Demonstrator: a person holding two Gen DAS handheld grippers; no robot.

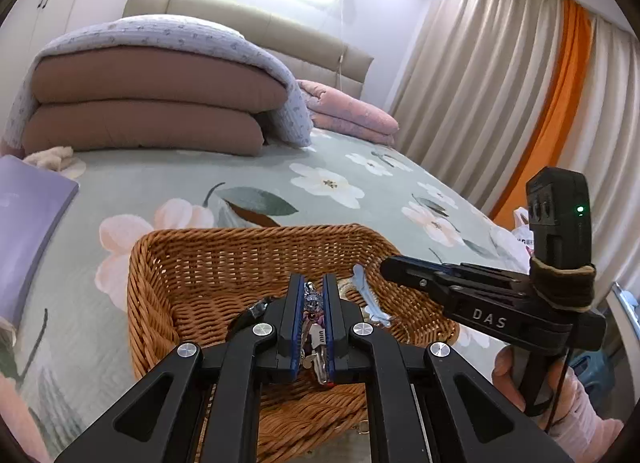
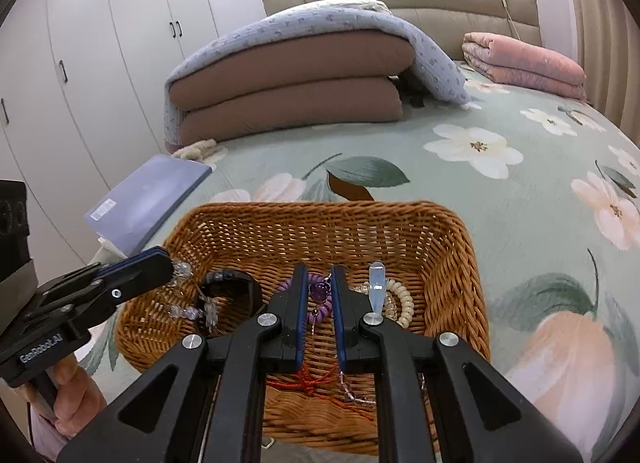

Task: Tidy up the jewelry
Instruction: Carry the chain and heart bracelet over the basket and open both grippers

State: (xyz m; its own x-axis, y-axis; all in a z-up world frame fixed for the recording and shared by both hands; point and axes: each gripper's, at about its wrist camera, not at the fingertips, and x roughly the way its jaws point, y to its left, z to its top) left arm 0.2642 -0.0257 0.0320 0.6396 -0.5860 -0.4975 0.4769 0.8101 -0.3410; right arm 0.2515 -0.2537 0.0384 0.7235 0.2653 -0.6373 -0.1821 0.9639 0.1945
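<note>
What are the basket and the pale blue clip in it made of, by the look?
Basket: woven wicker or rattan-style strands, possibly synthetic; warm brown, slight sheen, visible weave. Pale blue clip: looks like translucent glossy plastic or resin; light passes through its tip. Neither can be confirmed from the pictures.

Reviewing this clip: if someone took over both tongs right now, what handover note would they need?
Left tongs: shut on a clear bead strand, which hangs near the left wall of the wicker basket.
Right tongs: shut, over the basket; I cannot tell whether they pinch anything.
In the basket, all mixed: purple bracelet, purple pendant, pale blue clip, cream bead bracelet, black band, red cord.
Done: no jewelry lies sorted outside the basket.
Left: probably the whole sort, starting with the strand.
</note>
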